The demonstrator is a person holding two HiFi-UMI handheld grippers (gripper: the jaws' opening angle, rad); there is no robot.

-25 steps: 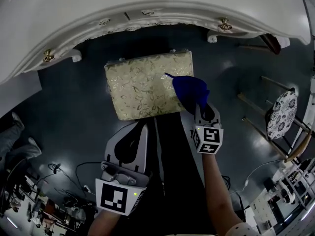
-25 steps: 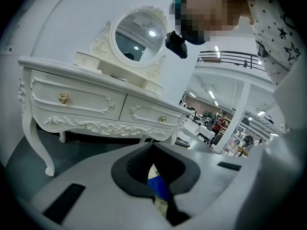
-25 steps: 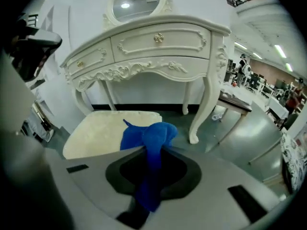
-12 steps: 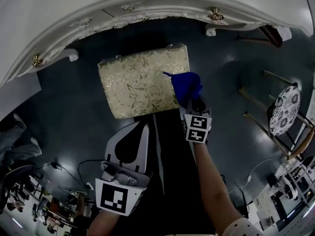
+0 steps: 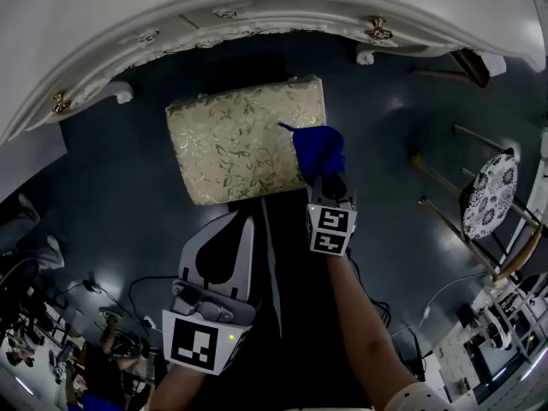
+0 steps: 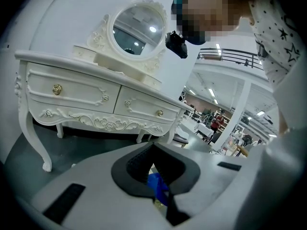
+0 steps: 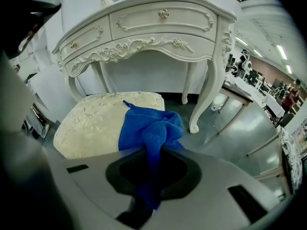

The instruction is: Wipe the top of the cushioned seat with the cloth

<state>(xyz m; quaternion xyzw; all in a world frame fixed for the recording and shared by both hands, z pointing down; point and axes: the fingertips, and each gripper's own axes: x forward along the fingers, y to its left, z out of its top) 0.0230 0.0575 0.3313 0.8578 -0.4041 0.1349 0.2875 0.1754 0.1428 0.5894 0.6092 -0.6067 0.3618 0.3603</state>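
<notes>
I'd want the cloth [image 5: 317, 150] pressed flat on the cushioned seat [image 5: 240, 148] and drawn from its right end toward its left end in overlapping passes, without letting the bunch drag off the edge. The right gripper [image 5: 327, 178] is pinched narrow on a fold of the cloth, which rests on the seat's right end. The left gripper [image 5: 224, 245] hangs off the seat's near side, jaws together and empty.
</notes>
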